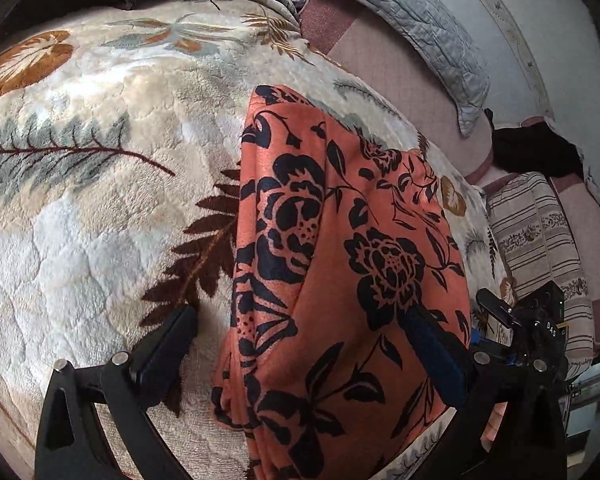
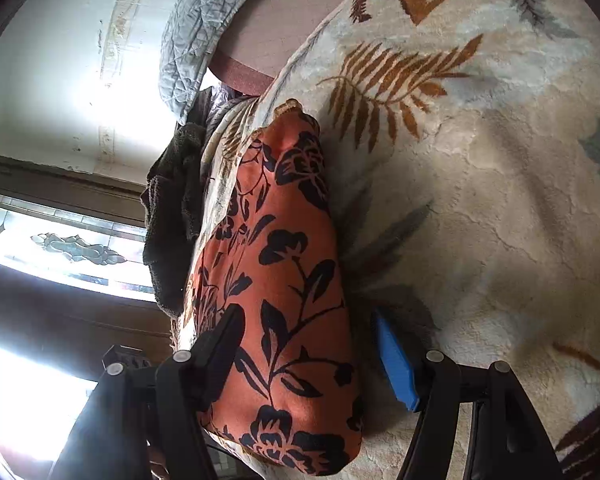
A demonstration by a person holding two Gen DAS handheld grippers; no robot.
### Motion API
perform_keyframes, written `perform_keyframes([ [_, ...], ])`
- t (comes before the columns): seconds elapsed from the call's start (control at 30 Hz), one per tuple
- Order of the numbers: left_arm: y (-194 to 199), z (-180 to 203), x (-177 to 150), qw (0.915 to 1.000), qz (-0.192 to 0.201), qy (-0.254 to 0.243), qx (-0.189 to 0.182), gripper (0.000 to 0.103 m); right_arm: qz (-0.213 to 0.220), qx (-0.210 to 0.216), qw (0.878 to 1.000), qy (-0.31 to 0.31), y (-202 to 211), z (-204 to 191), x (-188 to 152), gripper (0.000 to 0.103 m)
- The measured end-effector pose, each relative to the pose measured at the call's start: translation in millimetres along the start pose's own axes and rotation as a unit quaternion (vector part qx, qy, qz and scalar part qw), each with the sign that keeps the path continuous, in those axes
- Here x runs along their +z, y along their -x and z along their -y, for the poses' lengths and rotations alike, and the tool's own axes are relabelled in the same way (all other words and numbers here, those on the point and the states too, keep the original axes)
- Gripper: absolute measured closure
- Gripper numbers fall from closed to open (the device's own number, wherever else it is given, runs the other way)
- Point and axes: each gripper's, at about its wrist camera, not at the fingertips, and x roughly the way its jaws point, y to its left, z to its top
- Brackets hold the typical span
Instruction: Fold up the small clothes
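The orange flowered garment [image 1: 340, 264] lay folded long on the leaf-patterned blanket [image 1: 80, 208] of the bed. Both the left gripper [image 1: 300, 320] and right gripper [image 2: 304, 328] had fingers wide around it, not pressing. The loose top layer might slide open if one side dragged unevenly

The orange floral garment [image 1: 340, 264] runs past the bottom edge in the left wrist view, its near end unseen; it covers the blanket [image 1: 100, 208] beneath; the left gripper [image 1: 300, 320] has its right finger [image 1: 432, 344] partly overlapped by cloth, contact undeterminable; a dark object [image 1: 536, 148] at far right is unidentifiable; the window [image 2: 60, 240] in the right wrist view is overexposed.
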Motion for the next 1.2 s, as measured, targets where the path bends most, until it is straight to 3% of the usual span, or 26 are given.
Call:
perform_keyframes([
  [0.07,-2.1,-1.8,2.7,0.9994,-0.01,0.009,-0.031,0.001,-0.011,0.008,1.0,0.001,-9.3,-2.4,1.5,0.034],
  [0.13,-5.0,-1.2,3.7,0.9992,-0.015,0.014,-0.036,0.003,-0.017,0.009,1.0,0.005,-19.3,-6.1,2.7,0.034],
  [0.27,-13.5,4.2,2.7,0.9995,-0.016,0.01,-0.023,0.03,-0.027,0.009,0.999,0.015,-43.5,-11.5,4.5,0.034],
  [0.37,-14.1,3.0,2.9,0.9996,-0.01,0.014,-0.023,0.044,-0.021,0.0,0.999,0.038,-52.9,-19.0,2.9,0.038],
  [0.53,-9.0,15.3,1.3,0.9998,0.009,-0.013,-0.013,0.058,0.005,-0.015,0.996,0.084,-44.8,-37.2,0.2,0.054],
  [0.8,-4.7,56.9,-12.0,0.9972,0.027,-0.068,-0.013,0.063,0.071,-0.026,0.987,0.145,0.9,-54.4,-0.3,0.06],
  [1.0,-26.2,99.2,-28.0,0.9941,0.005,-0.105,-0.028,0.064,0.102,-0.048,0.985,0.128,42.5,-29.2,3.1,0.06],
  [1.2,-43.7,135.8,-48.3,0.9892,-0.011,-0.145,-0.019,0.064,0.112,-0.062,0.987,0.102,72.4,1.0,7.7,0.06],
])
